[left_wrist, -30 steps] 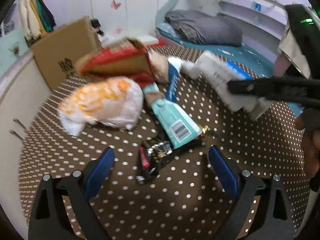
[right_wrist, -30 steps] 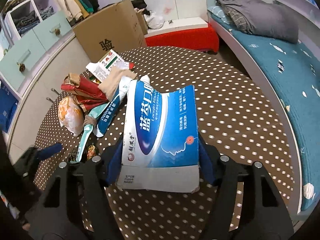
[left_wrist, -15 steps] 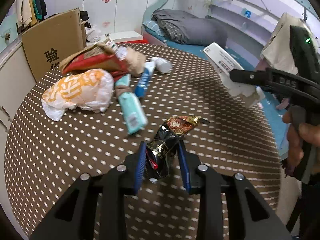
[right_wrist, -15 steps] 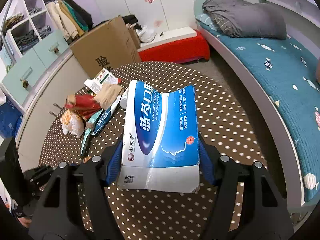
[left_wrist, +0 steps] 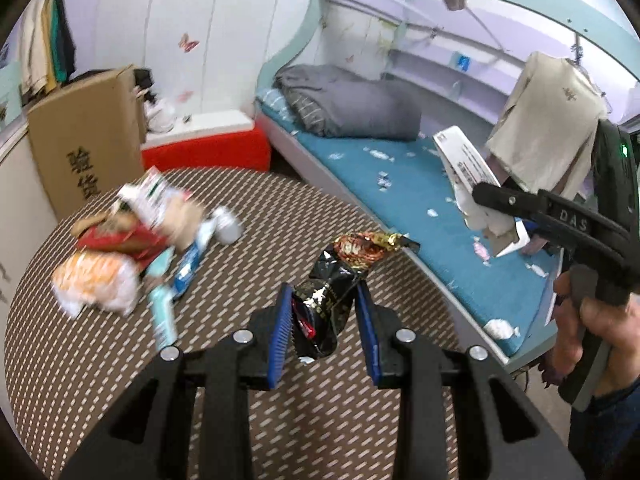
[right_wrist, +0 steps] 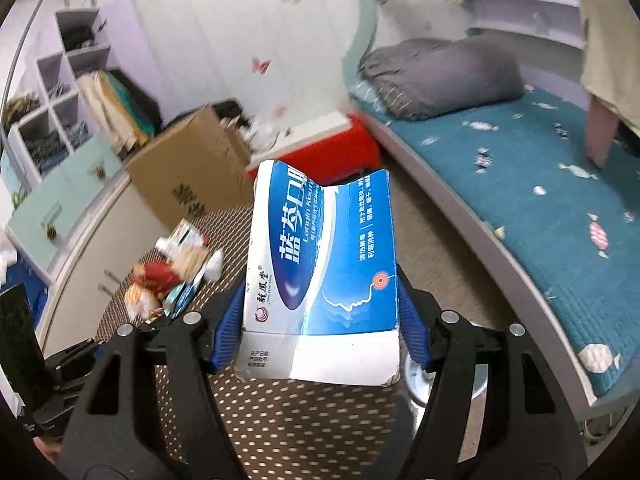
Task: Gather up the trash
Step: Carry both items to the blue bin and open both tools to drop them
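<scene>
My left gripper (left_wrist: 325, 320) is shut on a black and gold snack wrapper (left_wrist: 336, 284) and holds it above the dotted round table (left_wrist: 280, 420). My right gripper (right_wrist: 322, 320) is shut on a flattened blue and white medicine box (right_wrist: 320, 276), lifted off the table; the box also shows in the left wrist view (left_wrist: 468, 172), at the right. A pile of trash (left_wrist: 132, 248) lies on the table's far left: an orange and white bag, red packaging, teal and blue tubes. The same pile shows in the right wrist view (right_wrist: 172, 276).
A cardboard box (left_wrist: 80, 140) stands behind the table at the left, a red bench (left_wrist: 208, 148) beside it. A bed with a teal cover (left_wrist: 420, 216) and grey bedding runs along the right. White cabinets (right_wrist: 80, 216) line the left wall.
My left gripper closed on the black wrapper and has lifted it off the table. My right gripper has risen and swung right with the blue box.
</scene>
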The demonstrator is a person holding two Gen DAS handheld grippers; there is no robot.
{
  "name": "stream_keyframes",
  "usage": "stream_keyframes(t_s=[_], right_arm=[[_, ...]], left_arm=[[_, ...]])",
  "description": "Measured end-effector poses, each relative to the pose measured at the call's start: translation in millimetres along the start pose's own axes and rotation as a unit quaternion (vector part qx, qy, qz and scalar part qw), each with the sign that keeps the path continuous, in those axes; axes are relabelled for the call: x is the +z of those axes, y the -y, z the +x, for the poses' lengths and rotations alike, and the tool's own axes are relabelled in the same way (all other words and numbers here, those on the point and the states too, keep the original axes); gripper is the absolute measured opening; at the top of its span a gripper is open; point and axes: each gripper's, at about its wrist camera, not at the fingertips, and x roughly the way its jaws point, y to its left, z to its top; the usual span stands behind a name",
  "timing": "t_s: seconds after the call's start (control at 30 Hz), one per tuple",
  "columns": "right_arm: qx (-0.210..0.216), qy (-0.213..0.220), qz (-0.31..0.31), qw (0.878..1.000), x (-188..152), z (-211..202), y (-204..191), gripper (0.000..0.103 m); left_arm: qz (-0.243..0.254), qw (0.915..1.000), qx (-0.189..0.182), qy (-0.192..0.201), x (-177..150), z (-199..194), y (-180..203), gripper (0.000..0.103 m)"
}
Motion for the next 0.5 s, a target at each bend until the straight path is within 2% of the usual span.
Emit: stream_keyframes(t_s=[0.27,0.5], right_arm=[[-0.049,0.034,0.044,0.997,17,-28,66,0.066],[-0.085,0.011,0.086,0.993,3,-15,121,0.067]], left_arm=[[0.030,0.9985,-0.040,0.020,41,22,62,0.031],[0.048,0.9961,-0.073,-0.008,54,62,110,0.031]])
